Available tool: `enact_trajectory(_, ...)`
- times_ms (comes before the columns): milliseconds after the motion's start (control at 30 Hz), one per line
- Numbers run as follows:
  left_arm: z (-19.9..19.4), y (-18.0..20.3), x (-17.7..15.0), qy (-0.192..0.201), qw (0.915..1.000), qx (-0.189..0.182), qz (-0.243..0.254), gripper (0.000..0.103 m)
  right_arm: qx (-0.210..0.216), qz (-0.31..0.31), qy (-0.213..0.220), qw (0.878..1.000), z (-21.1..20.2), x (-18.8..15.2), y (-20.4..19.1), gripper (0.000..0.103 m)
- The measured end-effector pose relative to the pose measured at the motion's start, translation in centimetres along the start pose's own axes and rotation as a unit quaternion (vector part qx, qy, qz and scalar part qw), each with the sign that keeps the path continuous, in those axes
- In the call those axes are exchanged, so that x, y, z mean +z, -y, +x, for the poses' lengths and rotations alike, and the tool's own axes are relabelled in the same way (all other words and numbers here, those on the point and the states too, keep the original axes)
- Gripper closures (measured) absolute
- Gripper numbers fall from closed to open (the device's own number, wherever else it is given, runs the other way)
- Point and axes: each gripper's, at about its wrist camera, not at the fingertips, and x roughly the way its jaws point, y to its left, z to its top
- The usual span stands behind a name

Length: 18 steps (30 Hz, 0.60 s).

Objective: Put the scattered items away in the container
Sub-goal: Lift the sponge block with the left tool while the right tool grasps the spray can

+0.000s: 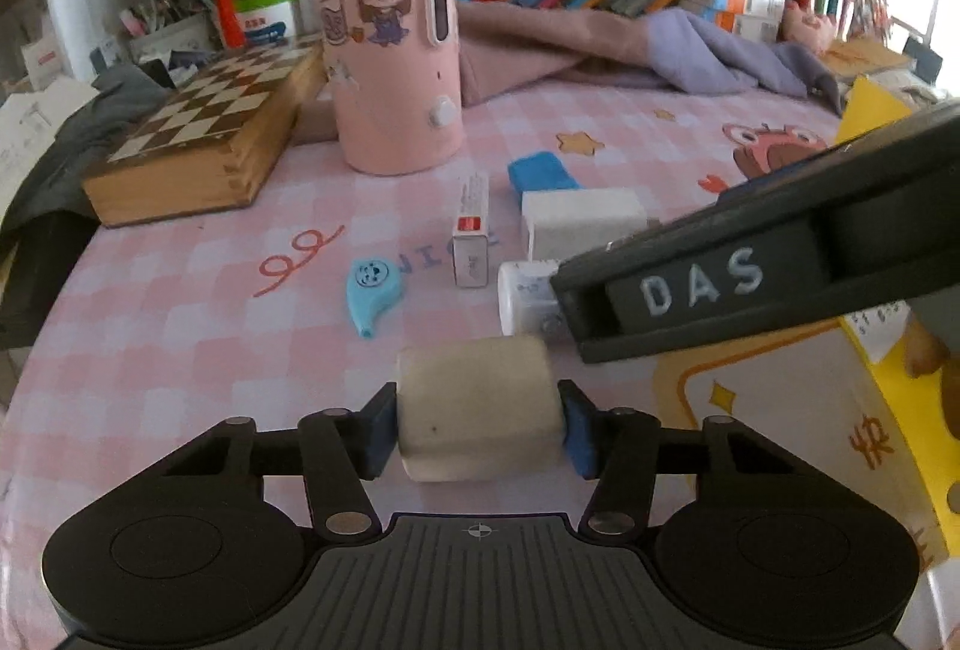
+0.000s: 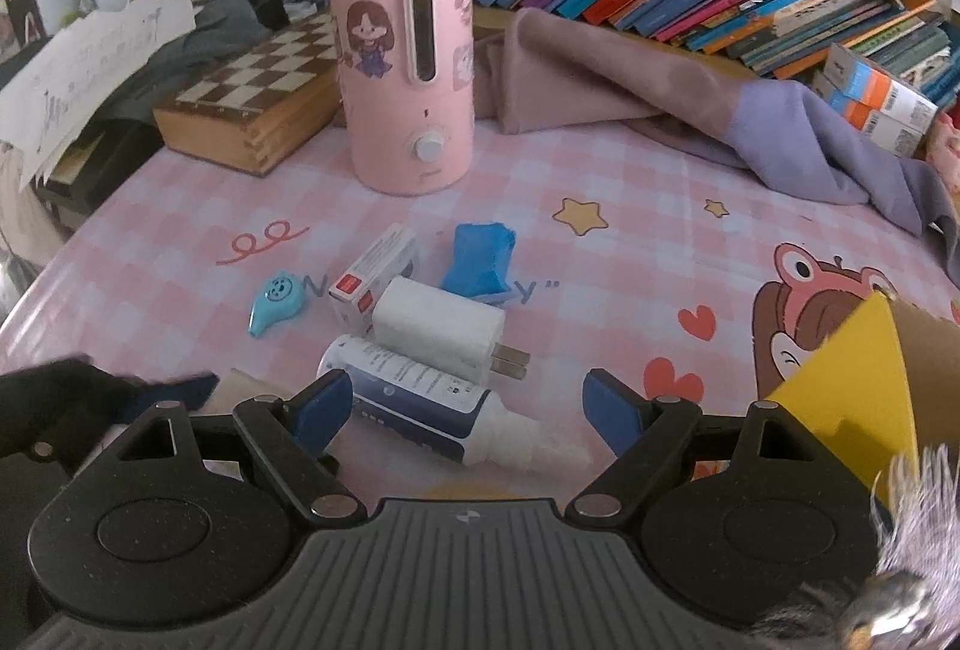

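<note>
Left gripper [image 1: 479,425] clamps a beige block [image 1: 477,407] (both pads touching). Right gripper [image 2: 467,407] spread wide, nothing held, over bottle [image 2: 429,404] beside charger [image 2: 441,329].

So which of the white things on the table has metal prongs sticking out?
The white charger block, lying between the red-and-white box and the white bottle. Two metal prongs poke from its end; the bottle ends in a tapered nozzle instead.
</note>
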Motion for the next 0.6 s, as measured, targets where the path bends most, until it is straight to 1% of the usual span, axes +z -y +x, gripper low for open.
enact_trajectory(133, -0.8, -0.9, -0.4, -0.003, 0.9999, -0.003, -0.010, 0.058, 0.011, -0.019, -0.021, 1.000, 1.0, 0.3, -0.4, 0.019)
enact_trajectory(333, -2.9, -3.5, -1.7, -0.013, 0.9981, 0.010, -0.059, 0.059, 0.025, -0.032, -0.046, 0.998, 2.1, 0.2, -1.0, 0.020)
enact_trajectory(400, -3.6, -4.3, -2.1, -0.013, 0.9970, 0.015, -0.075, 0.059, 0.026, -0.042, -0.053, 0.997, 2.2, 0.1, -1.4, 0.022)
enact_trajectory(500, -4.7, -5.0, -2.6, -0.010, 0.9959, 0.023, -0.087, 0.059, 0.032, -0.058, -0.063, 0.996, 1.9, -0.3, -2.1, 0.029)
enact_trajectory(533, -5.1, -5.3, -2.8, -0.008, 0.9955, 0.024, -0.091, 0.059, 0.035, -0.063, -0.065, 0.995, 1.7, -0.5, -2.4, 0.033)
enact_trajectory(600, -5.7, -5.5, -3.0, -0.004, 0.9949, 0.027, -0.097, 0.059, 0.039, -0.074, -0.069, 0.994, 1.2, -0.9, -3.0, 0.034)
